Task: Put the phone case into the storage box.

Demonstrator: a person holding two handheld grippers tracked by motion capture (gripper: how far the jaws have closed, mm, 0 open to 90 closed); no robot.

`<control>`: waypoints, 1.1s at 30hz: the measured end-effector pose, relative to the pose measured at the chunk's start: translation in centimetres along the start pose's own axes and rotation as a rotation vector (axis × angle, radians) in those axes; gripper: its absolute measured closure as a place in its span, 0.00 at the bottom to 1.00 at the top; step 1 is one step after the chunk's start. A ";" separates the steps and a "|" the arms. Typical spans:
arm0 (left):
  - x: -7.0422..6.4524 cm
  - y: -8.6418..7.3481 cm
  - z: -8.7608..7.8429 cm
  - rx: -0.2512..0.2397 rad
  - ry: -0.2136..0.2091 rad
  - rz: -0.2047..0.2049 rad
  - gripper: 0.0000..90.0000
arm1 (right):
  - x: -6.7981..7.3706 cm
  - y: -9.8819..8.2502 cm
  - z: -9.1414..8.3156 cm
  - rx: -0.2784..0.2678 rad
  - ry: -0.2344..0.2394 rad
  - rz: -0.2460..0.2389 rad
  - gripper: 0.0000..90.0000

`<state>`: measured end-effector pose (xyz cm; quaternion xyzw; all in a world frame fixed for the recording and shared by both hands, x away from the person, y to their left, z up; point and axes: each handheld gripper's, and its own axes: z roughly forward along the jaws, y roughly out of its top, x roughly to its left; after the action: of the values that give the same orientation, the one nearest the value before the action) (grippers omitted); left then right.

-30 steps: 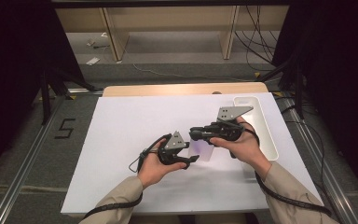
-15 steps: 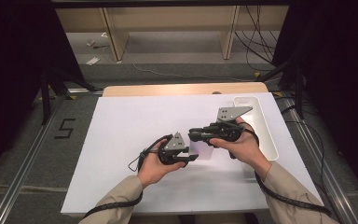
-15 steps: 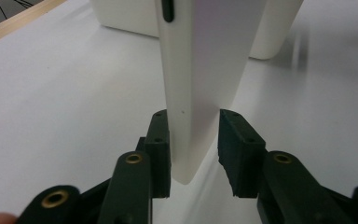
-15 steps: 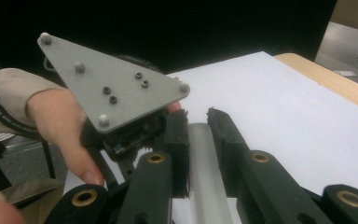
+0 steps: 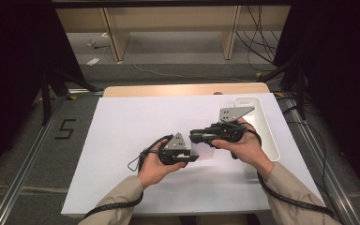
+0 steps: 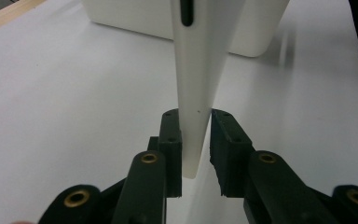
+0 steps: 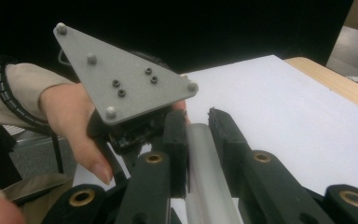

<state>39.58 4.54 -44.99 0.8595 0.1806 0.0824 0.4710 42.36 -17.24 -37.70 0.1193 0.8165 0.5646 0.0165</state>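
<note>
At right-centre: tray (image 5: 268,136) lying on white sheet (image 5: 122,140) | both grippers (image 5: 193,158) (image 5: 196,137) clasping one white utensil (image 6: 200,84) | shelving (image 5: 168,23) standing upper frame.

1 high view over table (image 5: 122,140), 2 close gripper views

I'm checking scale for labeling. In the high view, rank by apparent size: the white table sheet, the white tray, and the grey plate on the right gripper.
1. White table sheet
2. White tray
3. Grey plate, raised nearer the camera, yet plainly smallest.
</note>
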 end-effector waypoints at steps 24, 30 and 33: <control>0.0 0.3 -0.5 0.003 -0.050 -0.025 0.90 | -0.1 0.2 -0.6 -0.035 -0.017 -0.057 0.49; 0.2 0.2 -0.7 0.000 -0.011 -0.069 0.90 | -0.4 0.2 -0.9 -0.085 -0.066 -0.012 0.34; 0.2 0.3 -0.8 0.009 0.009 -0.087 0.90 | -0.7 0.2 -1.2 -0.107 -0.091 0.006 0.32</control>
<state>39.54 5.08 -44.30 0.8526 0.2204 0.0647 0.4693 42.90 -18.42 -37.20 0.1463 0.7833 0.6014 0.0581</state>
